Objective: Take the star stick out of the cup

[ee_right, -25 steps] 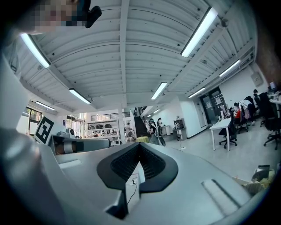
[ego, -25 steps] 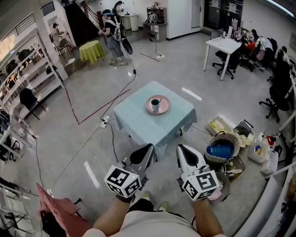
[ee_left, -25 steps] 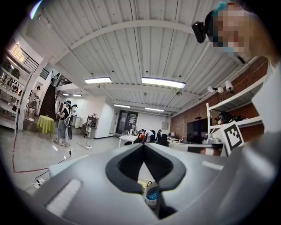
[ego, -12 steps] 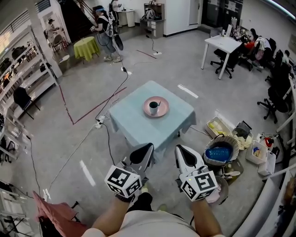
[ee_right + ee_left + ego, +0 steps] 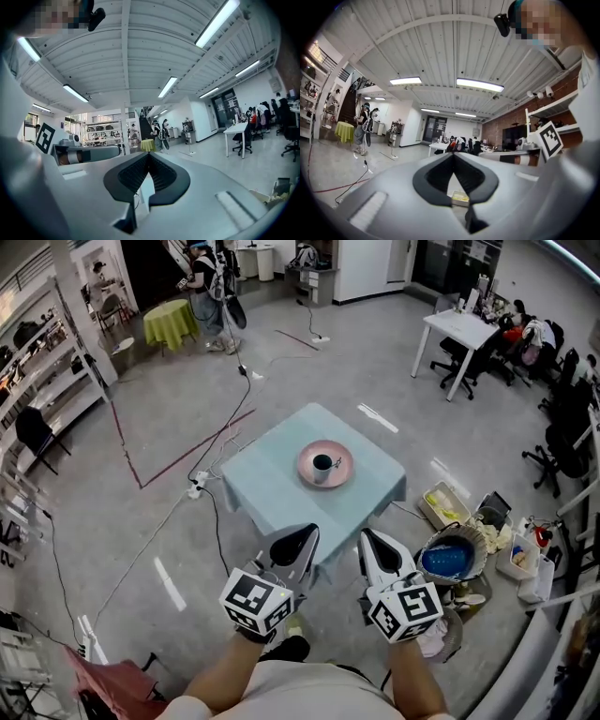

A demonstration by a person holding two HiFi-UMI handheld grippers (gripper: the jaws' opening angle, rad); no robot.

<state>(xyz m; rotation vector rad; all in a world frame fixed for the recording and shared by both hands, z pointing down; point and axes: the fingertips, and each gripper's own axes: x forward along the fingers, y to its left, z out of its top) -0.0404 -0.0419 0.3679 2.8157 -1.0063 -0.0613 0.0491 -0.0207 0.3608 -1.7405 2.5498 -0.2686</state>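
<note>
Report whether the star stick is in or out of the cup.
In: the star stick leans from the mouth of the cup, which stands upright on the pink plate.

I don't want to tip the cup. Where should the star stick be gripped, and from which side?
Probably the end of the star stick that pokes out over the rim of the cup, taken from above. It leans toward the cup's right rim in the head view, so only that end is free. Its star is too small to make out.
</note>
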